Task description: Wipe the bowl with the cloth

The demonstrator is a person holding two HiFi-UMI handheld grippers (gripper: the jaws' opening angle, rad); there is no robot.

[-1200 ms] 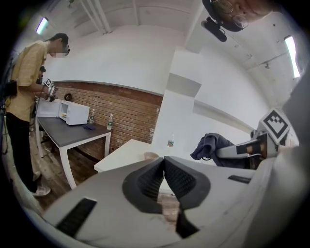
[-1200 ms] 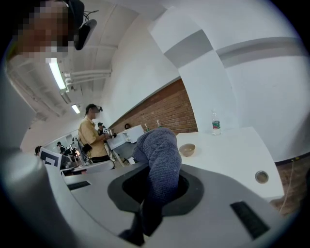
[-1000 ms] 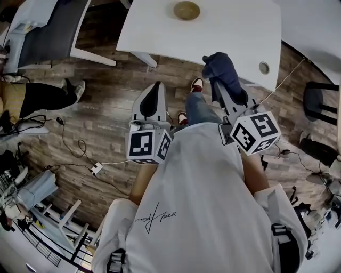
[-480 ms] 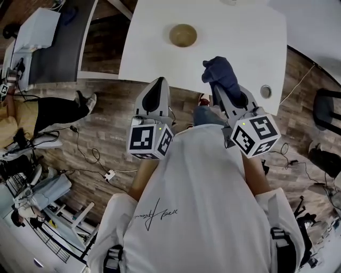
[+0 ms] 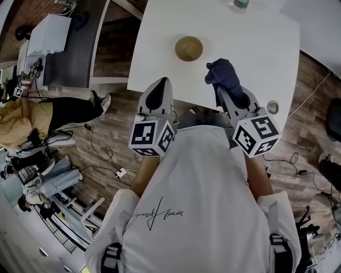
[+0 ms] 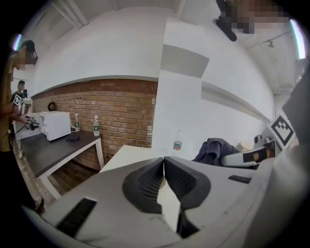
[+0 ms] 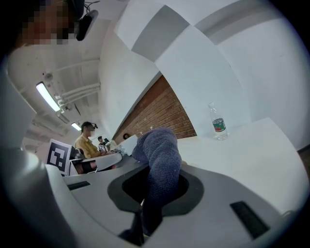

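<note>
A tan bowl point(image 5: 188, 48) stands on the white table point(image 5: 256, 48), ahead of and between my two grippers. My left gripper point(image 5: 162, 81) hangs over the table's near edge, short of the bowl and to its left. Its jaws point(image 6: 163, 160) are pressed together with nothing between them. My right gripper point(image 5: 228, 89) is shut on the dark blue cloth point(image 5: 224, 73), which bunches up over its tips just right of the bowl. In the right gripper view the cloth point(image 7: 160, 155) rises from between the jaws and hides the bowl.
A water bottle point(image 5: 241, 4) stands at the table's far edge. A small round object point(image 5: 273, 106) lies near the right front corner. Left of the table is a dark desk point(image 5: 80, 48) with a white appliance point(image 5: 49, 33). People point(image 5: 32, 114) and cables point(image 5: 120, 171) are on the wood floor.
The table and bowl have drawn nearer. Both grippers have come from above the floor to above the table's near edge. The cloth has stayed in the right gripper.
</note>
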